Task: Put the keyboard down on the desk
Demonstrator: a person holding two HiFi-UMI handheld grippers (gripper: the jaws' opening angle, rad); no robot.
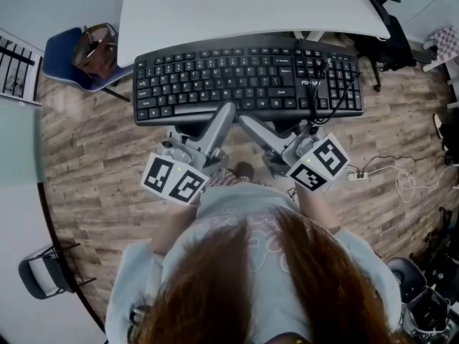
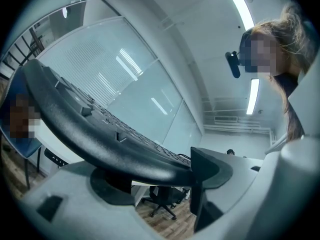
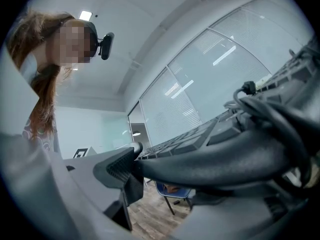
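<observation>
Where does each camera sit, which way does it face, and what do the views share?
Head view: worn by the person, facing steeply down at the keyboard by the desk; their head, sleeves, left gripper and right gripper show.
Left gripper view: on the left gripper, facing up along its jaws, shut on the keyboard's edge; the head at upper right.
Right gripper view: on the right gripper, facing up, jaws on the keyboard; head at upper left.
Shared: all see the keyboard.

Keyboard (image 1: 247,77) hangs just in front of the desk's (image 1: 251,6) near edge, above the floor (image 1: 93,142). Left gripper (image 1: 228,110) and right gripper (image 1: 248,121) clamp its near edge side by side, approx. mid-width. Cable (image 1: 333,84) on keyboard's right end. Chair (image 1: 61,59) left of desk.
</observation>
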